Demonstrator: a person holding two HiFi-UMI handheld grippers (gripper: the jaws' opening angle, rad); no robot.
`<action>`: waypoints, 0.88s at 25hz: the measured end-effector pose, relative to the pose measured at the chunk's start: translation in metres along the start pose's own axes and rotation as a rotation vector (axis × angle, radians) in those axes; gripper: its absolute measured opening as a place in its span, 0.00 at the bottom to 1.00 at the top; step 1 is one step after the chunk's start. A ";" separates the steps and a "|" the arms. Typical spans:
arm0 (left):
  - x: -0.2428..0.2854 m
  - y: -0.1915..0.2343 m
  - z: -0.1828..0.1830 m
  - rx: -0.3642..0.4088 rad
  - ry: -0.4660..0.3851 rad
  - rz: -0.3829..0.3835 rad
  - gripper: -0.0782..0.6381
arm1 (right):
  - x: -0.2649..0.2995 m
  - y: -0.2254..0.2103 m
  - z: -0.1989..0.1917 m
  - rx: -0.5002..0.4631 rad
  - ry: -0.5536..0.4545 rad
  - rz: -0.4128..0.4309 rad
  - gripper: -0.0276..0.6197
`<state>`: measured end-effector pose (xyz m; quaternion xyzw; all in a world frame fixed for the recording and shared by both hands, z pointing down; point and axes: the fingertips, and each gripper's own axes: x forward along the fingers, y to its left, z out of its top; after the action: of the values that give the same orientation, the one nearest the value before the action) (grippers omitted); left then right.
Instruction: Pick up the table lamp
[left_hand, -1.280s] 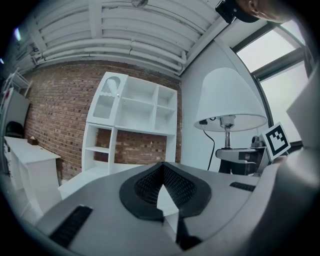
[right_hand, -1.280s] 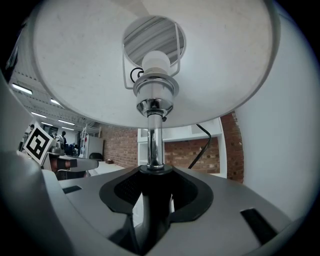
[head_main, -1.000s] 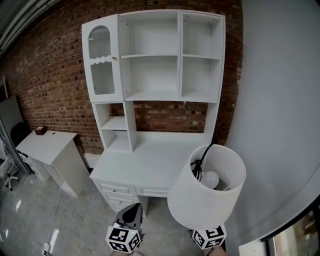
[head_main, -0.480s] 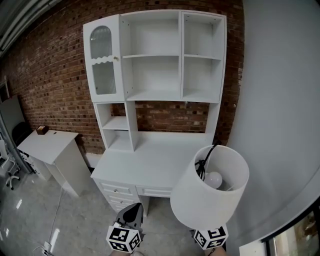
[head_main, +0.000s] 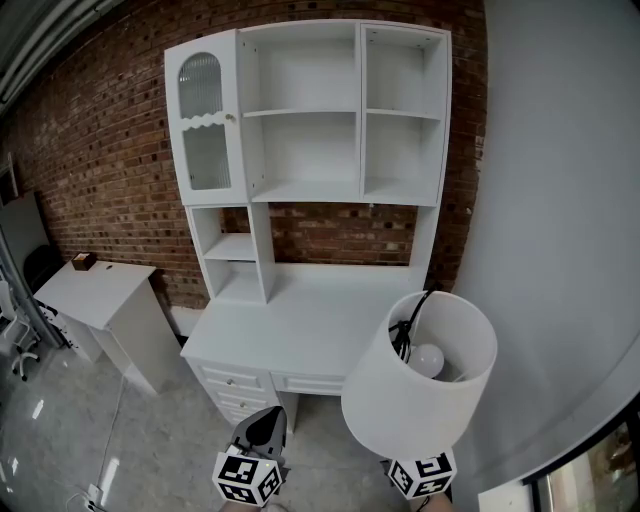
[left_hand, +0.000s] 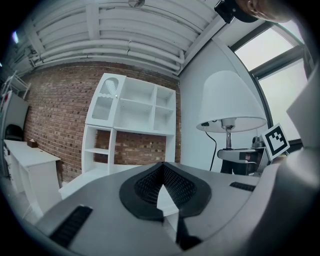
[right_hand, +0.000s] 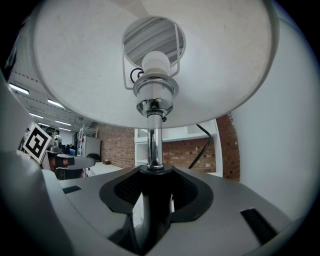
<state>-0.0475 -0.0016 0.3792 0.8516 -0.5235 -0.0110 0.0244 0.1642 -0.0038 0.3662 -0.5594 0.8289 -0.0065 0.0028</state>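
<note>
The table lamp (head_main: 410, 400) has a white drum shade, a bulb (head_main: 428, 358) and a black cord, and it stands upright off the desk at the lower right. My right gripper (right_hand: 156, 185) is shut on the lamp's dark foot, and the chrome stem (right_hand: 155, 142) rises from between the jaws into the shade (right_hand: 75, 65). In the head view only that gripper's marker cube (head_main: 420, 473) shows under the shade. My left gripper (head_main: 262, 430) hangs level to the left of the lamp, its pads (left_hand: 145, 182) meeting at the tip with nothing held. From the left gripper view the lamp (left_hand: 231, 102) is at the right.
A white desk (head_main: 300, 325) with drawers stands ahead against a brick wall, with a tall white shelf unit (head_main: 310, 110) on it. A small white side table (head_main: 95, 290) stands at the left. A grey wall (head_main: 560, 200) runs close along the right.
</note>
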 end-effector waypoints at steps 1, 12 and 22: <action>0.000 0.000 0.000 0.000 0.000 0.000 0.11 | 0.000 0.000 0.001 0.000 -0.001 0.000 0.29; 0.003 -0.002 -0.001 0.005 0.001 0.005 0.10 | 0.002 -0.003 0.000 -0.010 -0.002 0.004 0.29; 0.008 -0.005 -0.001 0.007 0.002 0.004 0.11 | 0.003 -0.009 -0.002 -0.015 0.002 -0.001 0.29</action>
<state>-0.0400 -0.0064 0.3804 0.8507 -0.5251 -0.0083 0.0217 0.1717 -0.0103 0.3688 -0.5599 0.8285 -0.0009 -0.0022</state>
